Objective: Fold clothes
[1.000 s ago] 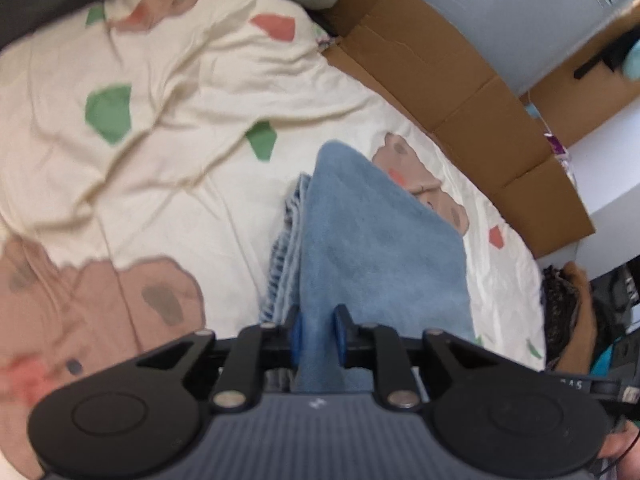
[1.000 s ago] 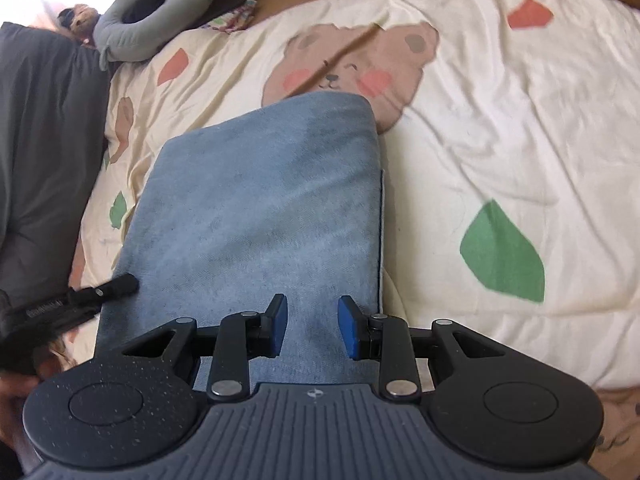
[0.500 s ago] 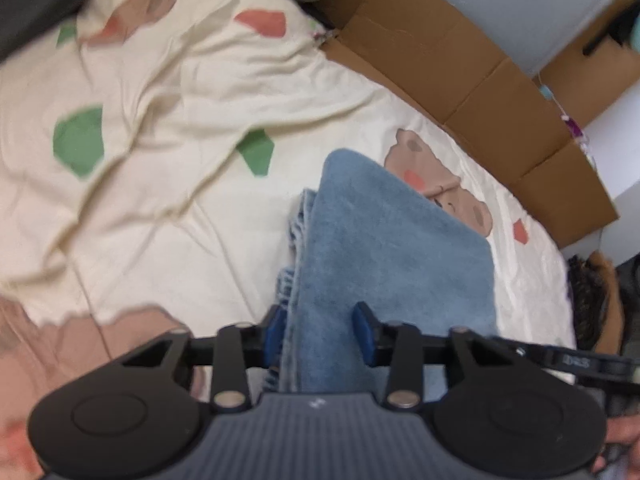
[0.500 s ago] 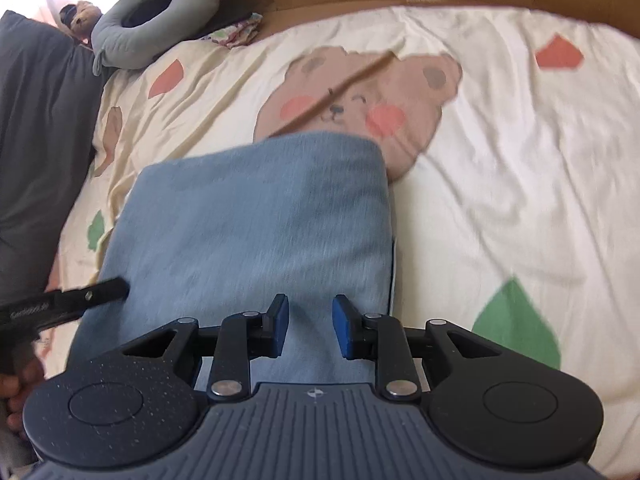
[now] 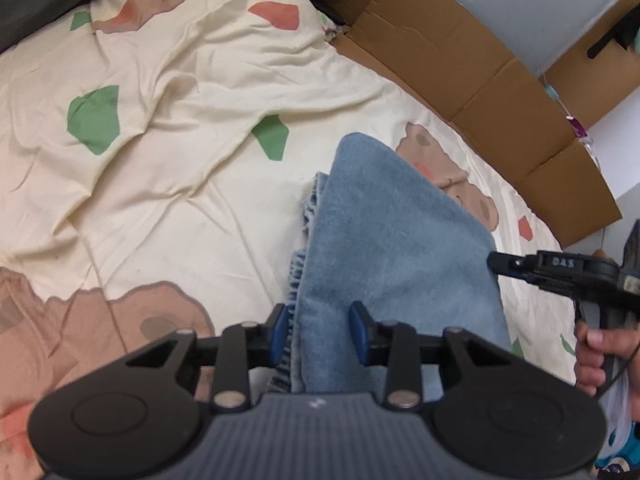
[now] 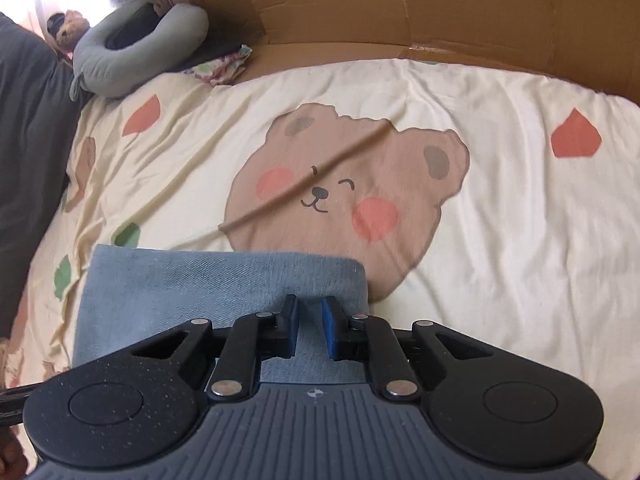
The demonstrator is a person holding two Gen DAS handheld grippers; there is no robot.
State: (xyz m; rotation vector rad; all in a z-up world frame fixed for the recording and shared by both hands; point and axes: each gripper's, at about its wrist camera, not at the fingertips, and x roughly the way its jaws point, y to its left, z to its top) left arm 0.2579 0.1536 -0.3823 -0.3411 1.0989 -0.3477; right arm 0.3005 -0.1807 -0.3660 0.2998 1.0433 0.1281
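**Folded blue garment on the bear-print bed, one gripper at each end**

A folded blue denim-like garment (image 5: 384,240) lies on a cream bedsheet (image 5: 168,184) printed with brown bears, green leaves and coral shapes. It sits toward the side of the bed that runs along the cardboard panels (image 5: 472,80), and one rounded end of it overlaps the lower edge of a large bear print (image 6: 352,192). On its left side the stacked layers show as a rippled, gathered edge.

The left gripper (image 5: 320,332) has its blue-padded fingers spread apart, straddling the near end of the garment: the left pad sits by the rippled edge and the right pad rests over the top layer, with cloth between them but not pinched. The jaws are released.

The right gripper (image 6: 309,322) is over the far fold of the garment, close to the corner nearest the bear print. Its fingers stand only a narrow gap apart with blue cloth visible beneath them; whether cloth is caught between the pads cannot be told from this view. In the left wrist view this gripper appears at the right edge, held by a hand (image 5: 596,356) beside the garment's long side.

A grey neck pillow (image 6: 136,44) lies at the far left corner of the bed, next to a dark grey blanket (image 6: 28,160) along the left edge.
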